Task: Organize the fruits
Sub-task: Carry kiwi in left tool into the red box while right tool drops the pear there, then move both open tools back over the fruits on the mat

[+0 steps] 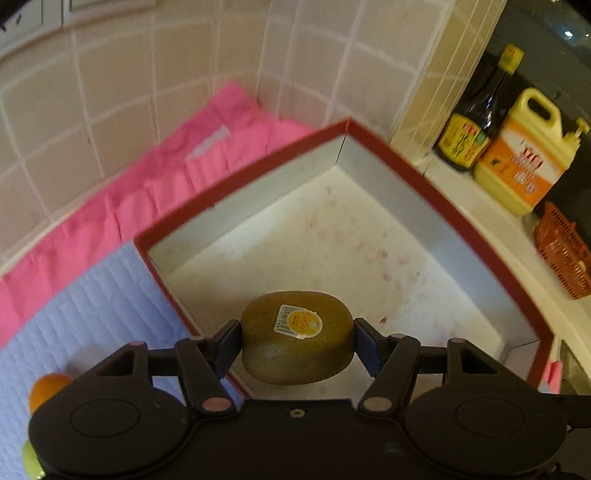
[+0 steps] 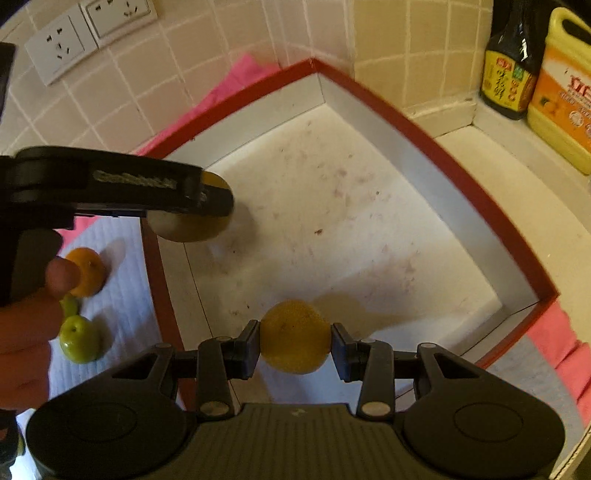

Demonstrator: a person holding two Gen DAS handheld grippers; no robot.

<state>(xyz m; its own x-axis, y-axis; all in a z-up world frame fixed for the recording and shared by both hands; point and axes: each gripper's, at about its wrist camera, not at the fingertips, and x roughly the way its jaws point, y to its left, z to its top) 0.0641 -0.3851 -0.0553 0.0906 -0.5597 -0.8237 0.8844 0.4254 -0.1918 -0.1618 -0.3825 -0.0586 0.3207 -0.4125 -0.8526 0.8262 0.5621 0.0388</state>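
Note:
My left gripper (image 1: 297,338) is shut on a brown kiwi (image 1: 297,338) with a yellow sticker, held above the near left corner of a red-rimmed box (image 1: 436,201) with a white, stained floor. In the right wrist view my right gripper (image 2: 295,338) is shut on a small yellow-orange citrus fruit (image 2: 295,338), hanging over the near part of the same box (image 2: 424,125). The left gripper (image 2: 207,199) with the kiwi (image 2: 188,229) shows there at the box's left side. Outside the box, on a pale blue mat (image 2: 129,295), lie an orange (image 2: 86,271) and a green fruit (image 2: 79,338).
A pink cloth (image 1: 166,177) lies between the box and the tiled wall. A dark sauce bottle (image 1: 476,114) and a yellow jug (image 1: 524,155) stand on a ledge at the right, beside an orange basket (image 1: 561,251). Wall sockets (image 2: 88,29) sit upper left. A hand (image 2: 26,332) holds the left gripper.

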